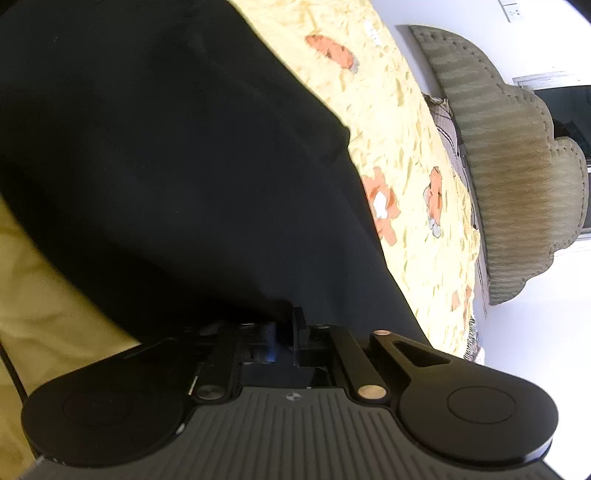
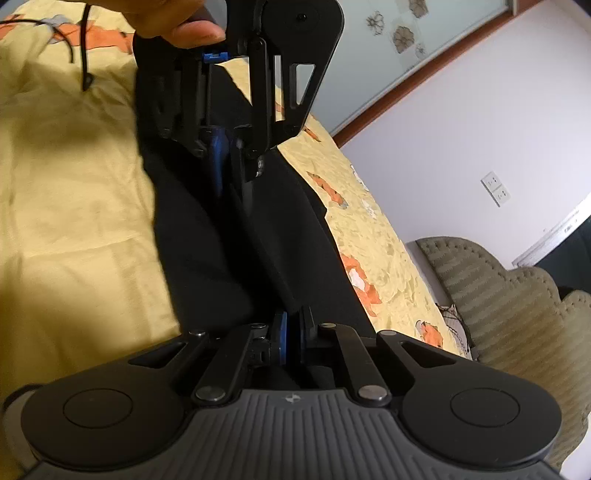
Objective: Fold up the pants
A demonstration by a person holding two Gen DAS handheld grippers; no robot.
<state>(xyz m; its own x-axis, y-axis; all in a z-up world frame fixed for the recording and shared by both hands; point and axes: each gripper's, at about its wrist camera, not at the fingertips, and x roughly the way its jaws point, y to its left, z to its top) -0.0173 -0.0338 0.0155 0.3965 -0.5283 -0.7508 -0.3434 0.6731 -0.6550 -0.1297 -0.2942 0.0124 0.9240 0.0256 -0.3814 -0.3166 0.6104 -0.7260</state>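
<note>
Black pants [image 1: 166, 166] lie along a yellow bed sheet [image 1: 406, 147] printed with orange flowers. In the left wrist view my left gripper [image 1: 284, 325] is shut, its fingers pinched together on the dark cloth at the near edge. The right wrist view shows the pants [image 2: 288, 236] running as a long strip away from the camera. My right gripper [image 2: 291, 332] is shut on their near end, with the blue pads pressed on the fabric. Farther up the strip my left gripper [image 2: 232, 162] points down into the cloth, held by a hand [image 2: 177, 22].
A padded grey-green headboard [image 2: 509, 314] stands at the right end of the bed, against a white wall with a socket [image 2: 496, 188]. A black cable [image 2: 83, 48] lies on the sheet [image 2: 74, 184] at the upper left. Bare sheet flanks the pants on both sides.
</note>
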